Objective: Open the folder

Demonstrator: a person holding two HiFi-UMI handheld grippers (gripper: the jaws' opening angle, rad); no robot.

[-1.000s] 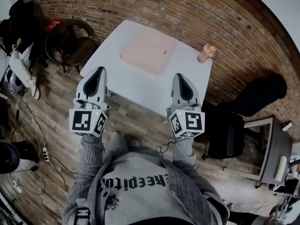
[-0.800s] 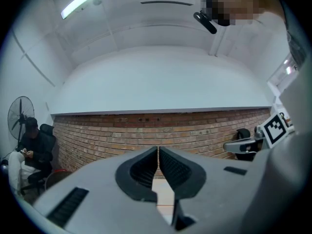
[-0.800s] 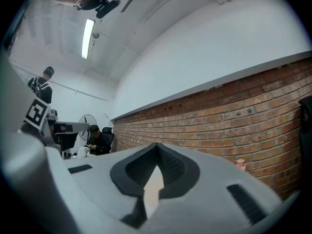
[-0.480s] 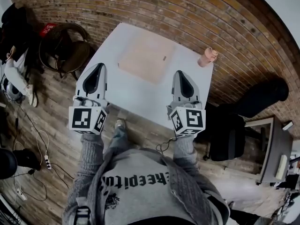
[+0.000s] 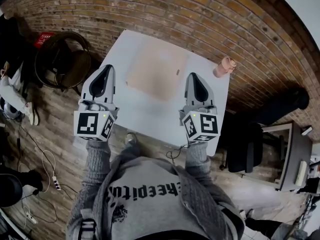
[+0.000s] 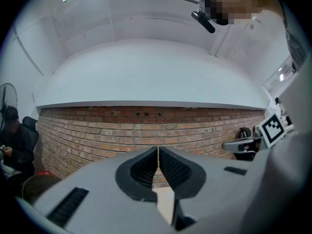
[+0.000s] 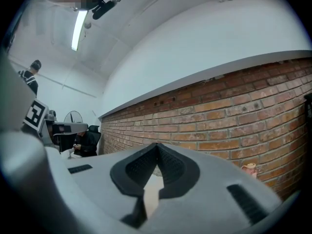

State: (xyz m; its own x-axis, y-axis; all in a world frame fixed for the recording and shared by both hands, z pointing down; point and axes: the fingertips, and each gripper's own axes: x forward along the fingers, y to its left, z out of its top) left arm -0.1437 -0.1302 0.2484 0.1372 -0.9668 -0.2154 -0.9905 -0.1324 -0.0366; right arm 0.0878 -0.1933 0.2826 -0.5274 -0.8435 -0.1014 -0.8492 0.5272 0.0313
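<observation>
A flat pale pink folder (image 5: pixel 156 70) lies shut on the white table (image 5: pixel 150 115), near its far side. My left gripper (image 5: pixel 106 67) hovers over the table's left edge, to the left of the folder, jaws shut with nothing in them. My right gripper (image 5: pixel 193 76) is over the table just right of the folder's near corner, also shut and empty. In the left gripper view my left gripper (image 6: pixel 158 147) points at the brick wall. In the right gripper view my right gripper (image 7: pixel 156 144) does the same. Neither gripper touches the folder.
A pink cup-like object (image 5: pixel 223 66) stands at the table's far right corner, also seen as the cup (image 7: pixel 248 168). A round dark chair (image 5: pixel 62 59) is left of the table, a black office chair (image 5: pixel 245 141) at the right. A brick wall (image 5: pixel 200 14) runs behind the table.
Both grippers have moved forward from in front of the table's near edge to over the table, flanking the folder. The person has stepped closer. Jaws stayed shut.
</observation>
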